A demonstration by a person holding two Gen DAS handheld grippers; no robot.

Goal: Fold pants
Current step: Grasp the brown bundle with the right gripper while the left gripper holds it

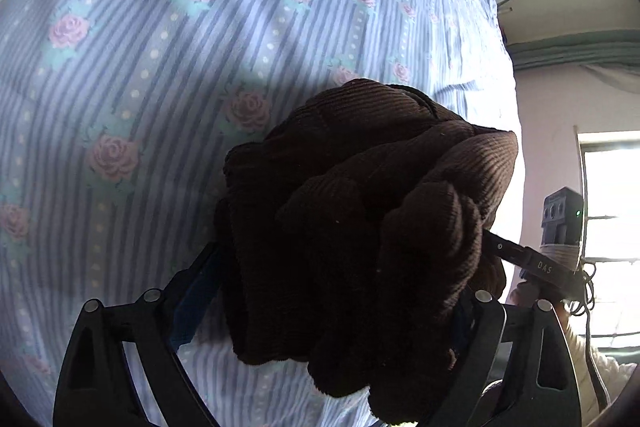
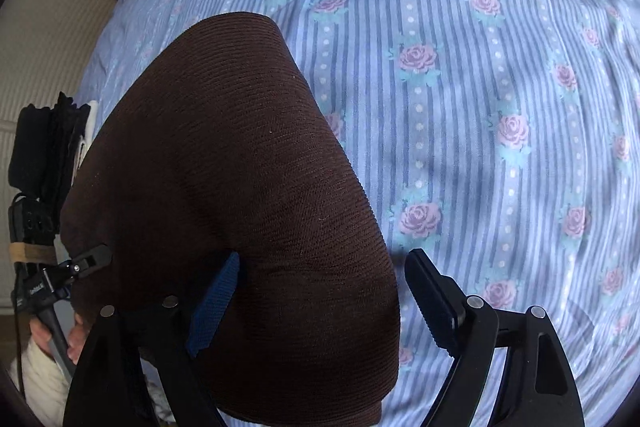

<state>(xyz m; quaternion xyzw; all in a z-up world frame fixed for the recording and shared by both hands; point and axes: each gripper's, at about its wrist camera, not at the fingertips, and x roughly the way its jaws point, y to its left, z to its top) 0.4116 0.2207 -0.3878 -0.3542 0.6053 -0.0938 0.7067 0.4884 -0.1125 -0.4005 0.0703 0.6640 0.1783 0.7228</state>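
Observation:
The dark brown corduroy pants (image 1: 360,227) hang bunched between my left gripper's fingers, above a bed with a blue striped, rose-patterned sheet (image 1: 160,67). My left gripper (image 1: 340,267) has its jaws wide apart with the bunched cloth filling the gap; the fingertips are hidden by fabric. In the right wrist view the pants (image 2: 240,187) drape smoothly over my right gripper's left finger (image 2: 216,291). My right gripper (image 2: 324,275) is open, its right finger (image 2: 432,299) clear of the cloth. The other gripper shows at the left edge (image 2: 84,263), clamped on the pants' edge.
The sheet (image 2: 480,87) covers the bed. A beige ribbed headboard or cushion (image 2: 60,7) lies at the left. A bright window (image 1: 612,227) and a wall are at the right of the left wrist view.

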